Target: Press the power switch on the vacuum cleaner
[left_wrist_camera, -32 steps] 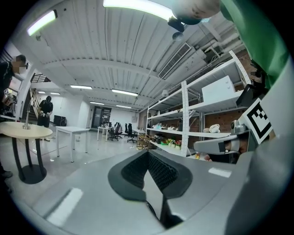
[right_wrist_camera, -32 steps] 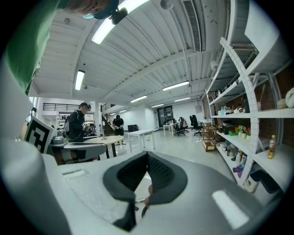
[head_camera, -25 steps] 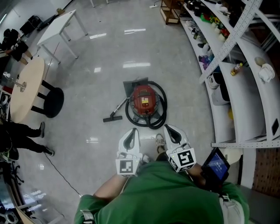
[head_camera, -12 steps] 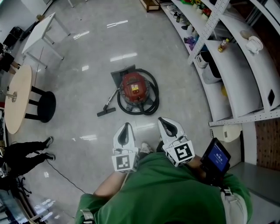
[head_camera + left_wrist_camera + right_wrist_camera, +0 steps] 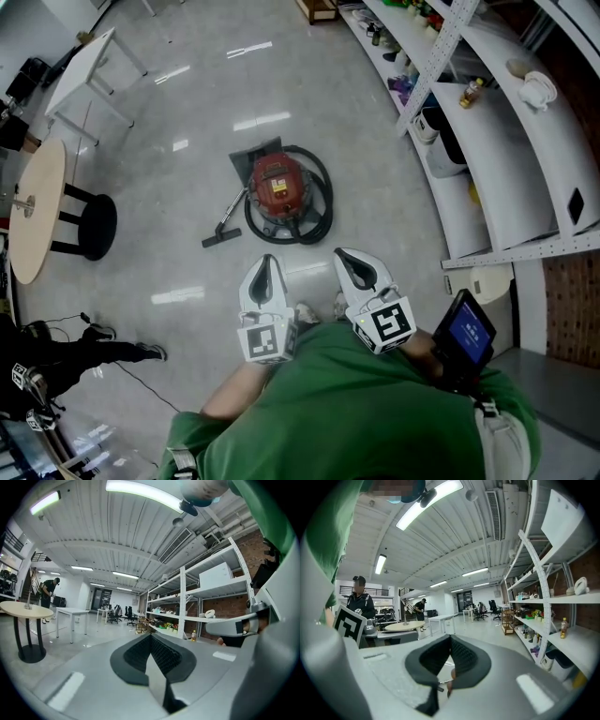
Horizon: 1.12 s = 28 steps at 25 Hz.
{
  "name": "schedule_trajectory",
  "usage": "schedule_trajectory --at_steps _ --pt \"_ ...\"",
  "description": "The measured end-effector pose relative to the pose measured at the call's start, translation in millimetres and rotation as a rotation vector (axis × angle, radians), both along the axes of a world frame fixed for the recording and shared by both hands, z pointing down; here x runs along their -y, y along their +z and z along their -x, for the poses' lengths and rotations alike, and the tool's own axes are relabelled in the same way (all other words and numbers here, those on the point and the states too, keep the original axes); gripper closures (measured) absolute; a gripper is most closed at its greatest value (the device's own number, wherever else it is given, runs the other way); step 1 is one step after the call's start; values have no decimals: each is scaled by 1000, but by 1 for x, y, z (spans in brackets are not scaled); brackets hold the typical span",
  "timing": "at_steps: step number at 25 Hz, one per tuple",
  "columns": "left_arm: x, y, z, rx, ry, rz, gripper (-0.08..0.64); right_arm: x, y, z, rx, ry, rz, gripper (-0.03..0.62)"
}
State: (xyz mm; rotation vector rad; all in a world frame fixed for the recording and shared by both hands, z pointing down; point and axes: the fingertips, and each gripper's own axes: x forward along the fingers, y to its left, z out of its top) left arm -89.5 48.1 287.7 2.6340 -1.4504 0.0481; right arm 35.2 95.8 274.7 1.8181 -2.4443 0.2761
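The red vacuum cleaner [image 5: 278, 183] stands on the floor ahead of me, its black hose [image 5: 319, 211] coiled around it and its floor nozzle [image 5: 221, 231] lying to its left. Its power switch cannot be made out from here. Both grippers are held in front of my chest, well short of the vacuum and above the floor. The left gripper [image 5: 269, 262] is shut with nothing in it, and its pads [image 5: 159, 656] meet in the left gripper view. The right gripper [image 5: 345, 256] is also shut and empty, its tips [image 5: 450, 639] closed together in the right gripper view.
White shelving [image 5: 487, 141] with small items runs along the right. A round table [image 5: 37, 211], a black stool [image 5: 89, 225] and a white table [image 5: 94, 66] stand at the left. A person [image 5: 56, 361] is at lower left, and a small screen [image 5: 464, 336] is beside my right arm.
The view has swung, so the vacuum now sits higher and further left. Both grippers stay shut and have risen slightly in the frame. The person at lower left has moved.
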Motion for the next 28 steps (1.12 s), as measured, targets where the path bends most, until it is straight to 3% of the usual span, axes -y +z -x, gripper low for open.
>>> schedule_trajectory --at_steps 11,18,28 --pt "-5 -6 -6 11 2 -25 554 -4 2 -6 25 -12 4 591" --pt "-5 1 -5 -19 -10 -32 554 -2 3 -6 27 -19 6 591" --pt "-5 2 -7 41 2 -13 554 0 6 -4 28 -21 5 591"
